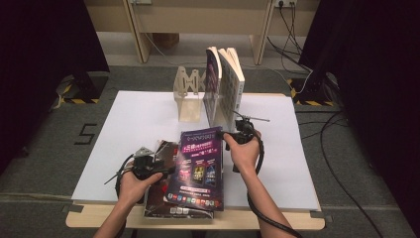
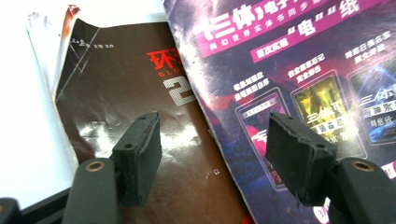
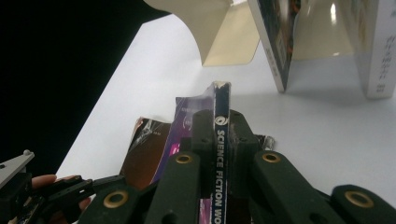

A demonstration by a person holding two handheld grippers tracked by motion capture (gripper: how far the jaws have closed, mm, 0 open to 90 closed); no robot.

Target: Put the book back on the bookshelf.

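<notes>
From the high view, the right gripper (image 1: 229, 136) lifts the purple glossy magazine (image 1: 199, 168) by its far edge off the white tabletop (image 1: 143, 119); two books already stand in the beige rack (image 1: 188, 99). From the left gripper view, open jaws hover over the brown magazine (image 2: 130, 116), which is still lying flat. From the right gripper view, jaws are clamped on the purple magazine's spine.

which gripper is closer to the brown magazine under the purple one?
Left. The left gripper hovers open right above the brown magazine. The right gripper is across the stack, shut on the spine of the purple magazine.
</notes>
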